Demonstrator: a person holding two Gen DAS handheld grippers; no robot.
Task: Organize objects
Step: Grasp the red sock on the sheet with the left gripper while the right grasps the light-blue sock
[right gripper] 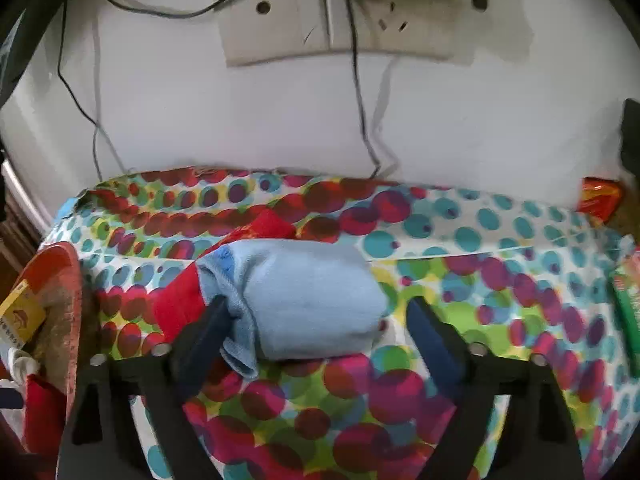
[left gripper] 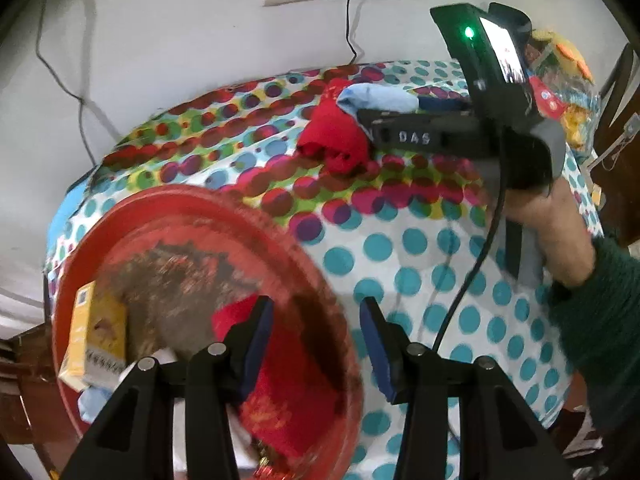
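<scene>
Left wrist view: the left gripper (left gripper: pixel 316 344) hangs over the edge of a red tray (left gripper: pixel 120 224) that sits on the counter (left gripper: pixel 416 248), which is covered in a dotted cloth. Its two fingers (left gripper: pixel 258 336) stand apart with nothing pressed between them; a red cloth (left gripper: pixel 288 396) lies in the tray below the left finger. The tray also holds one yellow box (left gripper: pixel 96 332), and a bit of pale blue fabric and something white show near its lower rim, too hidden to name. Farther back on the counter lies one red sock (left gripper: pixel 336 136) with one light blue rolled sock (left gripper: pixel 376 100) touching its upper right side. The right gripper (left gripper: pixel 404 136) reaches in from the right, gripped by a hand (left gripper: pixel 540 220) in a dark green sleeve (left gripper: pixel 600 320); its fingers point at the two socks. Colourful snack packets (left gripper: pixel 568 76) lie at the far right corner, their number unclear.

Right wrist view: the right gripper (right gripper: pixel 316 328) has its two fingers (right gripper: pixel 432 340) spread wide on either side of the light blue rolled sock (right gripper: pixel 312 300), which rests on the counter (right gripper: pixel 480 280). The left finger is close against the sock's loose cuff and the right finger stands clear of it, so the sock is not clamped. One red sock (right gripper: pixel 176 300) lies behind and left of the blue one, touching it. At the left edge are the red tray (right gripper: pixel 60 280) and the yellow box (right gripper: pixel 20 316). One green packet (right gripper: pixel 628 320) lies at the right edge and one orange-red wrapper (right gripper: pixel 600 200) at the far right corner. Two wall sockets (right gripper: pixel 280 20) sit above the counter.
</scene>
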